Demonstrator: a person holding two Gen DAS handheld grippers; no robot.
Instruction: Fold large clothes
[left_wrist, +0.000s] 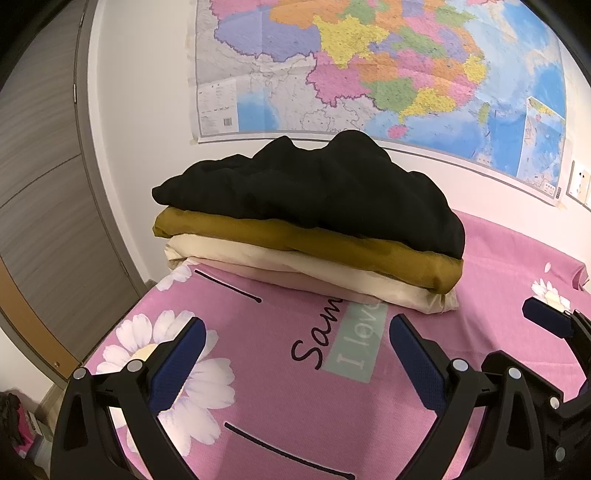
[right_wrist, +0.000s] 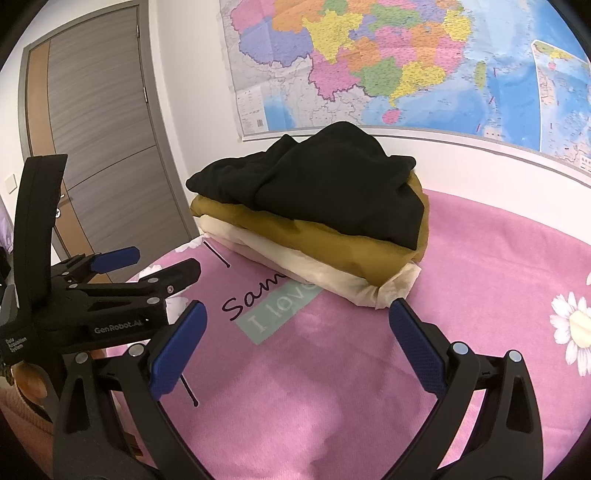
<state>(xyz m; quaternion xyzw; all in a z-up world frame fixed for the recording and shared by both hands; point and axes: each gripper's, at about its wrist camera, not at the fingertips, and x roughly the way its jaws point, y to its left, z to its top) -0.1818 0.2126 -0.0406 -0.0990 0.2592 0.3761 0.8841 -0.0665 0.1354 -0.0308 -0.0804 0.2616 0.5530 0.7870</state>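
A stack of folded clothes lies at the far side of the pink bed: a rumpled black garment (left_wrist: 325, 192) (right_wrist: 325, 184) on top, a mustard one (left_wrist: 332, 247) (right_wrist: 340, 243) under it, a cream one (left_wrist: 295, 266) (right_wrist: 332, 277) at the bottom. My left gripper (left_wrist: 295, 325) is open and empty, hovering in front of the stack. My right gripper (right_wrist: 297, 314) is open and empty too, just short of the stack's near corner. The left gripper also shows in the right wrist view (right_wrist: 162, 266), and the right gripper's blue tip shows at the right edge of the left wrist view (left_wrist: 546, 317).
The pink bedsheet (left_wrist: 277, 398) (right_wrist: 332, 387) has daisy prints and lettering. A large coloured map (left_wrist: 369, 66) (right_wrist: 406, 62) hangs on the white wall behind the stack. A grey wooden door (left_wrist: 48, 206) (right_wrist: 99, 147) stands to the left, beyond the bed's left edge.
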